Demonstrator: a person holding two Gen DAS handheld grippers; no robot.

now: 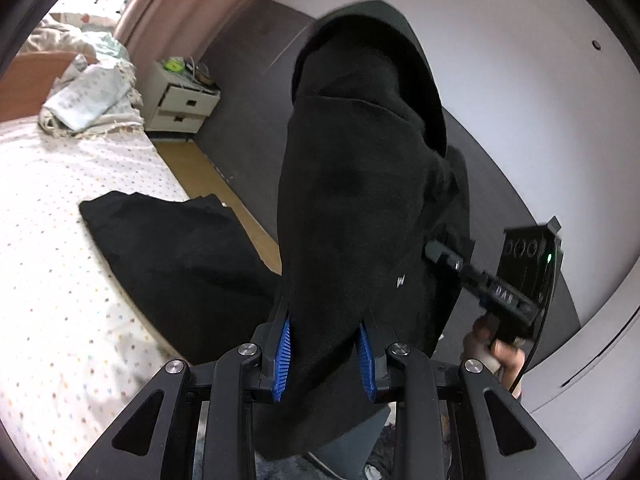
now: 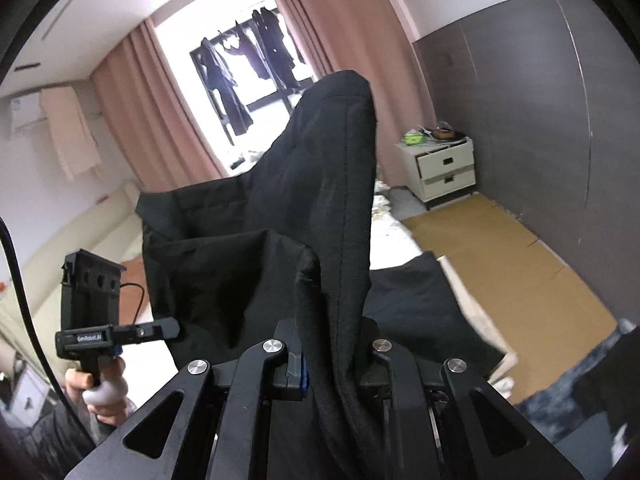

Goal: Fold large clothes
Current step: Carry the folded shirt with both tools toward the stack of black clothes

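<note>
A large black garment is held up in the air by both grippers. My left gripper is shut on a bunched part of it, blue pads pressing the cloth. The garment's lower end trails onto the bed. My right gripper is shut on another fold of the same garment, which stands up and blocks much of that view. The right gripper also shows in the left wrist view, and the left gripper shows in the right wrist view.
A bed with a dotted white sheet lies at left, with crumpled bedding at its head. A white nightstand stands by a grey wall panel. Cardboard covers the floor beside the bed. Pink curtains frame a window.
</note>
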